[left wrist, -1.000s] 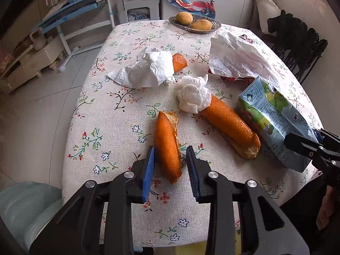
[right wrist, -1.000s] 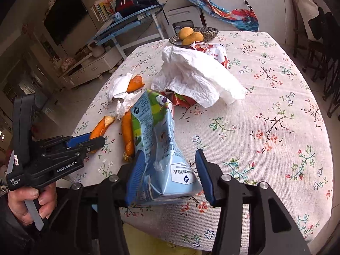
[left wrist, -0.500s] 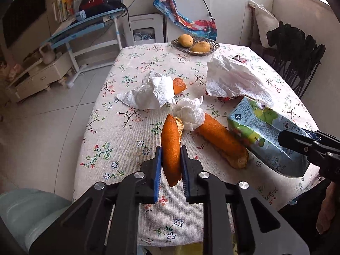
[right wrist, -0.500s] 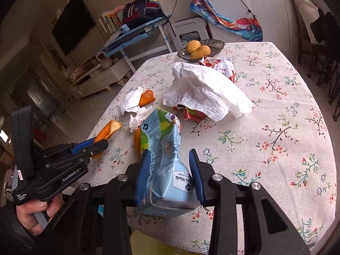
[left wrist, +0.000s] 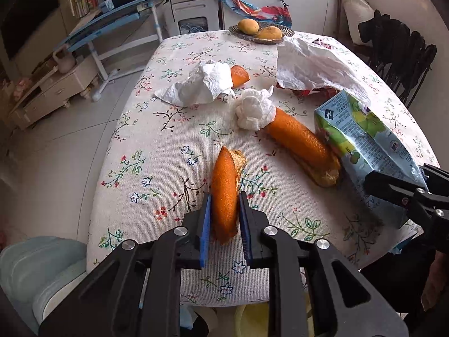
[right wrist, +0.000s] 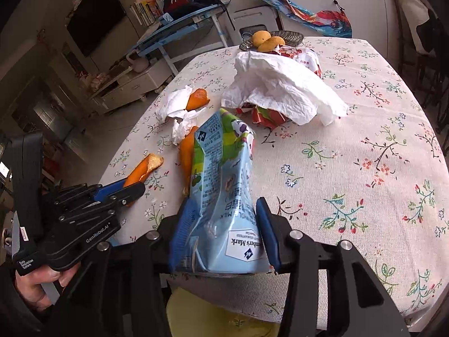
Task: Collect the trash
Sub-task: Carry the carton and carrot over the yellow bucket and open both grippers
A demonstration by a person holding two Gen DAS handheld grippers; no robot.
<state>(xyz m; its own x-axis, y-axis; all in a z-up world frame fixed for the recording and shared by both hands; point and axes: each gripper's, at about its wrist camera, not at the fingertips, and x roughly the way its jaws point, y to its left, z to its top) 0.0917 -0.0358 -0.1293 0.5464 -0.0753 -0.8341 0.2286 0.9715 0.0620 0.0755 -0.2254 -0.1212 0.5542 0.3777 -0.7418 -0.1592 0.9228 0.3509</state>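
Left gripper clamped on curved orange peel strip; right gripper, jaws just reopened slightly, pinching crumpled blue milk carton near table edge.

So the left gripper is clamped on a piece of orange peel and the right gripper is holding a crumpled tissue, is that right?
Not quite. The left gripper is clamped on a piece of orange peel, but the right gripper is holding a flattened blue-and-green carton, not a tissue. The right wrist view shows the carton between its fingers; the crumpled tissue lies loose on the table.
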